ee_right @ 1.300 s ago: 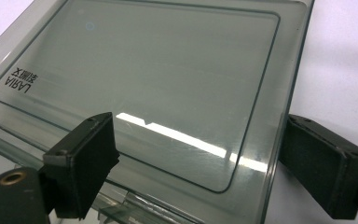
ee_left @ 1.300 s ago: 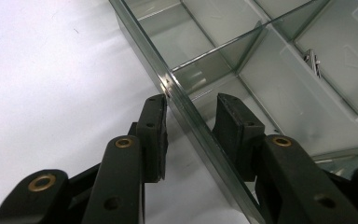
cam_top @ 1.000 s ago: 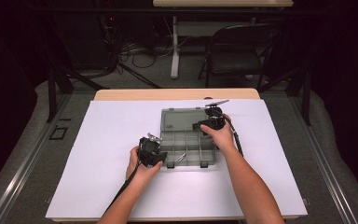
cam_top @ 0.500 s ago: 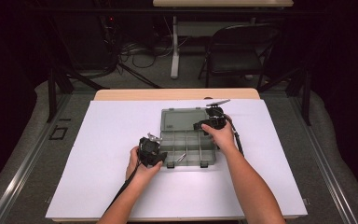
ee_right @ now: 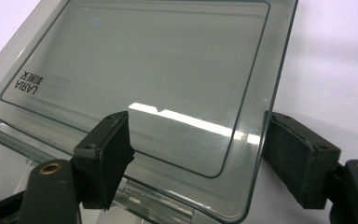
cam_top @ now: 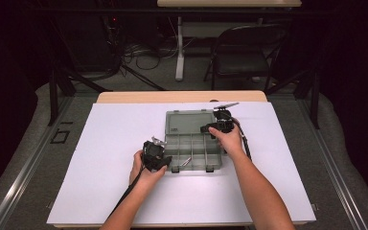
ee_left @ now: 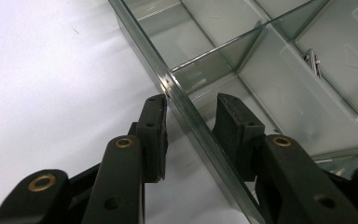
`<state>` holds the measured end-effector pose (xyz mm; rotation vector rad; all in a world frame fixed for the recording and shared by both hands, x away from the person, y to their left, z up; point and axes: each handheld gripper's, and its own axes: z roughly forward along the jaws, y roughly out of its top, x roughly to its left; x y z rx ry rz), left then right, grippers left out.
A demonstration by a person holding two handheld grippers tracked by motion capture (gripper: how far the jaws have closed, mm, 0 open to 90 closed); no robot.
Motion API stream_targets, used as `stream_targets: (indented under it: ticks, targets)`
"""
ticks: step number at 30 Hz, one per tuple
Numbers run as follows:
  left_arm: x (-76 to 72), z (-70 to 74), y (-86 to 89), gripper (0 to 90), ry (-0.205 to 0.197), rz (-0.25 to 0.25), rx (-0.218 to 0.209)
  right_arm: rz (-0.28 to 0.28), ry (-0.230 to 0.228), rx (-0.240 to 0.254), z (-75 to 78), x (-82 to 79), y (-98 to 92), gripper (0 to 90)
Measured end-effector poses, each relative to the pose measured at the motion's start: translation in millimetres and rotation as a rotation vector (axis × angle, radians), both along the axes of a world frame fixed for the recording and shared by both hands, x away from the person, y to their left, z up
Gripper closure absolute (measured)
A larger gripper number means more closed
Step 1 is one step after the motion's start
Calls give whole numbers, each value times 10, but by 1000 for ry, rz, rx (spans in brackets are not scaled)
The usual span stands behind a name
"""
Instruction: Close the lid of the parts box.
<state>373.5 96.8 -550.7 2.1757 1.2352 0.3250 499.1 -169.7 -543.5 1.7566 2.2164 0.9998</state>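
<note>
Item: clear organiser box (cam_top: 191, 149), mid-table on white sheet (cam_top: 100, 191), lid (cam_top: 188, 122) laid open flat on far side. Compartments mostly bare; small metal pins (cam_top: 186, 161) in near-middle compartment, seen also in left gripper view (ee_left: 313, 59).

Left gripper (cam_top: 164, 163): at box's near-left corner, jaws astride left wall (ee_left: 186, 109), one pad outside, one inside. Gap visible on the outside pad; whether the inside pad touches, not clear. Reads as a steadying hold not yet clamped.

Right gripper (cam_top: 205, 129): at right end of lid, by hinge (ee_right: 154, 198). Jaws have just been closing, lid's right edge (ee_right: 261, 112) between them, pads standing off it on both sides; nothing gripped.

Step in hand, judged: taking hold of lid in order to shut box, base braced by left.

Next move calls for: right jaws closed onto lid edge, then lid swung up and over towards near side; left pads pressed on wall so box does not slide. Risk: thin, slick plastic slipping from pads.
</note>
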Motion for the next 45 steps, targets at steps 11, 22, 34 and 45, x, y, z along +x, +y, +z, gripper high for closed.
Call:
stream_targets:
  ticks: [11,22,34,45]
  targets:
    - [-2,-1,1,639,-1,-1,0,-1,-40,-14,59,-40,-19,311]
    - [-4,-3,1,641,-4,0,-1,10,-61,-15,112,-81,-65,355]
    - [-6,-4,0,641,-5,1,-1,12,-128,-23,193,-136,-104,469]
    - [-6,-4,1,641,-5,2,-1,26,-174,-44,262,-188,-159,606]
